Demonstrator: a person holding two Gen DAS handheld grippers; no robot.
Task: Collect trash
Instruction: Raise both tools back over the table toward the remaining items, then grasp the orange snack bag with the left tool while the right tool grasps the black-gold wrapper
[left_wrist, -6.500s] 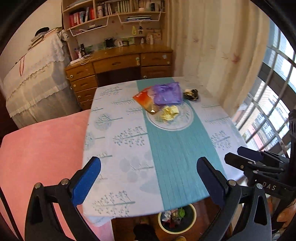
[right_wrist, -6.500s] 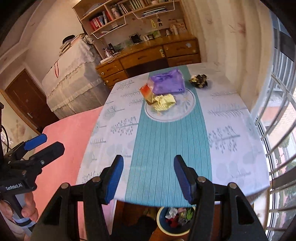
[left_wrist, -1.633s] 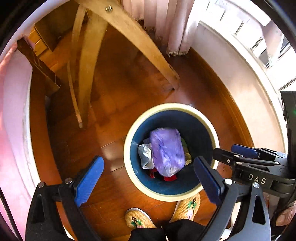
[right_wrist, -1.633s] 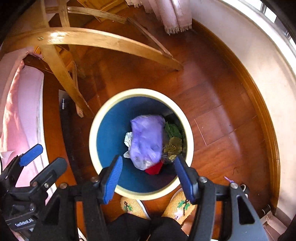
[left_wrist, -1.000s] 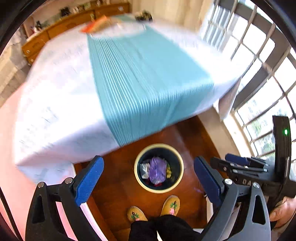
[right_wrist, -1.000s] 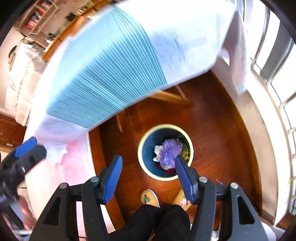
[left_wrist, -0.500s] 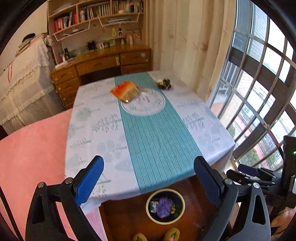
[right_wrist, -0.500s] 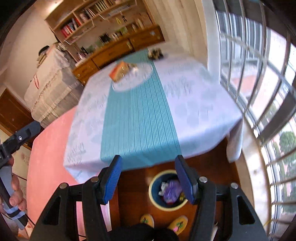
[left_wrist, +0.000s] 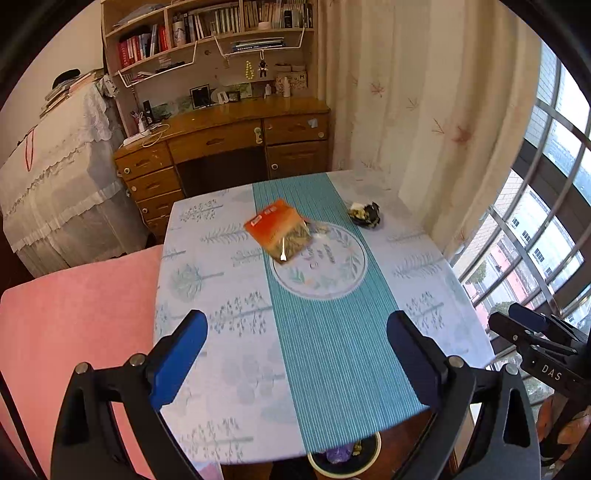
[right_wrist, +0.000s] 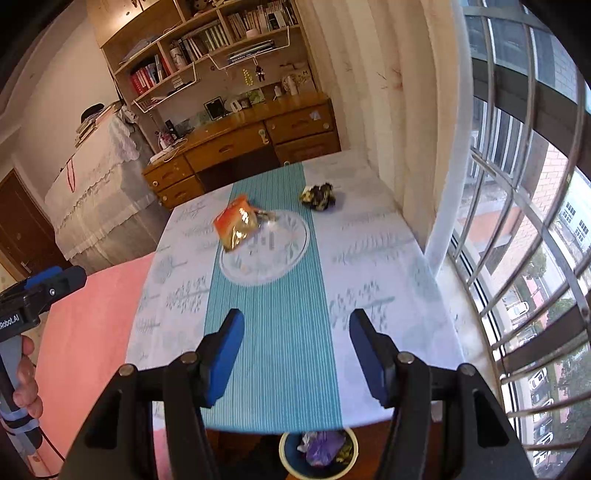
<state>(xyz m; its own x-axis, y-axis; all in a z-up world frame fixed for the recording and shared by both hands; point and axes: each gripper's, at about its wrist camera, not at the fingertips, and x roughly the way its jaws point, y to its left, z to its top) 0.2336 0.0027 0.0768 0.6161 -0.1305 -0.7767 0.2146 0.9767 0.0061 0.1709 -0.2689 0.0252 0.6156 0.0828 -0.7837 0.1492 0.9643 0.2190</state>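
With each gripper empty, jaws apart, pinch the orange packet by its raised edge (crinkly foil slips) — not flat against the desk.

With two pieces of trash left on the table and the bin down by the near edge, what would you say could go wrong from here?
1. The orange snack bag lies flat, half over the glass plate's rim; open jaws closing on it may slip off or nudge the plate.
2. The dark crumpled wrapper sits far back near the curtain, a long reach across the tablecloth.
3. The bin is mostly hidden under the table edge, so a drop could miss.
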